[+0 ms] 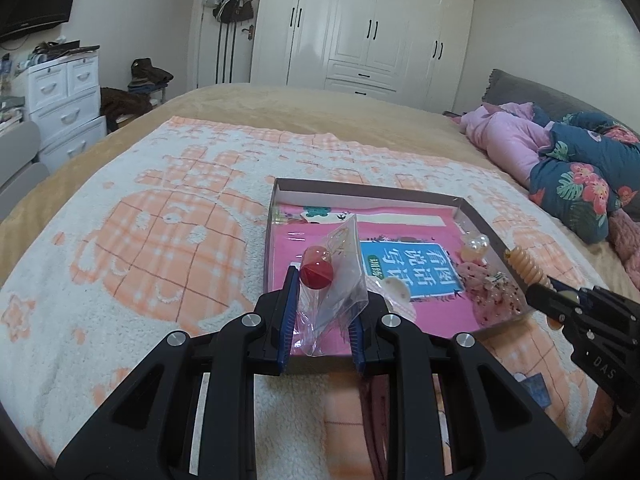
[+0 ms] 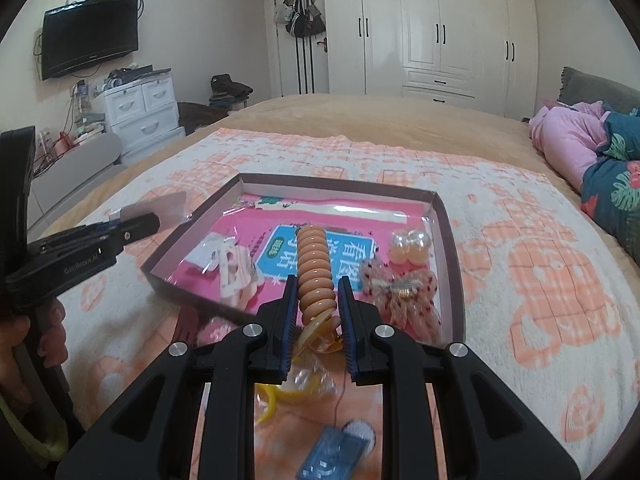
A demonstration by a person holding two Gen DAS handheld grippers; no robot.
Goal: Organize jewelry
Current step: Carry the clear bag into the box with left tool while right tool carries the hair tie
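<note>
My left gripper (image 1: pixel 326 292) is shut on a clear plastic bag (image 1: pixel 344 264) that holds a red bead (image 1: pixel 316 274), above the near edge of a shallow box (image 1: pixel 360 190). My right gripper (image 2: pixel 318 284) is shut on an orange ribbed hair clip (image 2: pixel 316 264), above the same box (image 2: pixel 340 184). In the left wrist view the right gripper (image 1: pixel 538 290) and its clip (image 1: pixel 526 266) hang over the box's right rim. The left gripper (image 2: pixel 152 220) with its bag (image 2: pixel 160 206) shows left of the box. Inside lie peach beads (image 2: pixel 410 248), a speckled bow (image 2: pixel 404 296) and a white clip (image 2: pixel 236 276).
The box holds a pink book and rests on a peach-and-white towel (image 1: pixel 160 240) spread over a bed. A yellow ring (image 2: pixel 272 400) and a blue card (image 2: pixel 336 456) lie on the towel under my right gripper. Pink and floral bedding (image 1: pixel 568 168) is piled at the right. A hand (image 2: pixel 24 340) grips the left handle.
</note>
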